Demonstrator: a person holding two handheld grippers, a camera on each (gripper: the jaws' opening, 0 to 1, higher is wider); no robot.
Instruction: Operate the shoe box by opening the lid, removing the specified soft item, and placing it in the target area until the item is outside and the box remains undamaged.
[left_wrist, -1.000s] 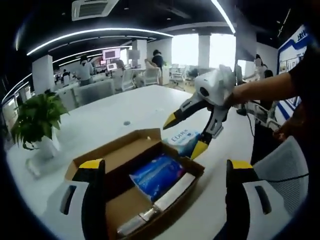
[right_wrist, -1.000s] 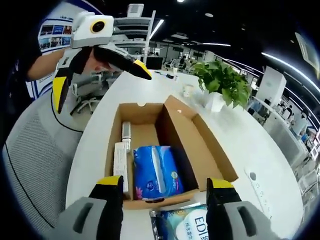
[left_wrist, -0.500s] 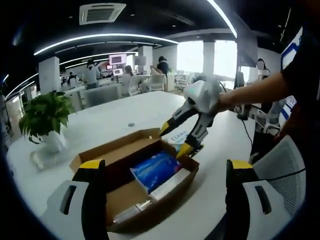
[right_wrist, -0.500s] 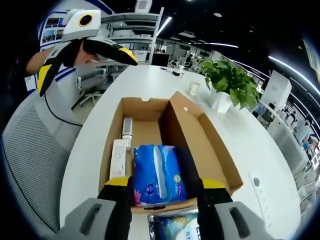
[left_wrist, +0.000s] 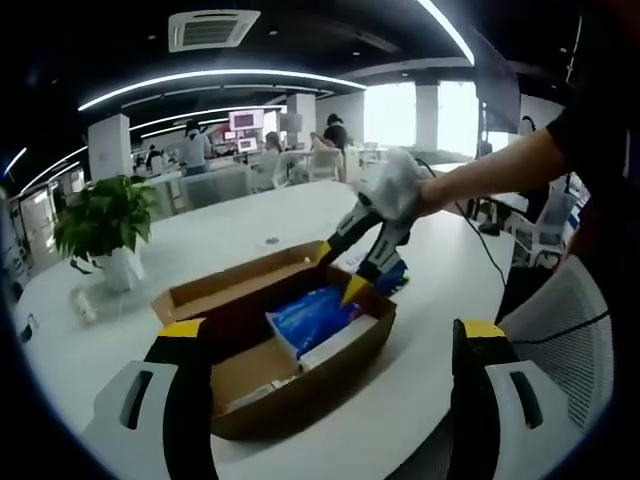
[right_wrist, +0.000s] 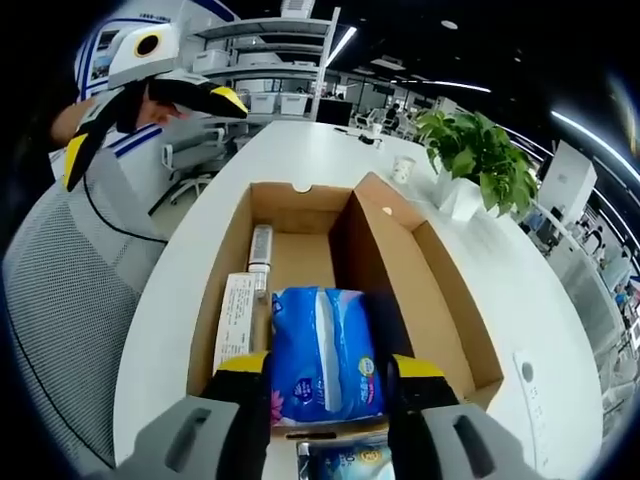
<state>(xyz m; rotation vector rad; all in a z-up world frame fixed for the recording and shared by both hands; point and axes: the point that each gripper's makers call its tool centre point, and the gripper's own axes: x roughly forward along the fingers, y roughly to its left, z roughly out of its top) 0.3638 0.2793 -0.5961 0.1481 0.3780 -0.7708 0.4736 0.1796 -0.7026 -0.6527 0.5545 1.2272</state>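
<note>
The right gripper (right_wrist: 325, 368) is straddling the blue pack (right_wrist: 322, 350) inside the open box (right_wrist: 440, 290), jaws spread, not yet pinching, and risking snagging the cardboard wall while lifting.

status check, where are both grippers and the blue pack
Right gripper straddling blue tissue pack in open shoe box, grip unconfirmed. Left gripper open, held above. White carton beside pack.

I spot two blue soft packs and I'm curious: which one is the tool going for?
The blue pack inside the box, lying between the right tool's yellow tips. The other blue pack lies outside on the table.
</note>
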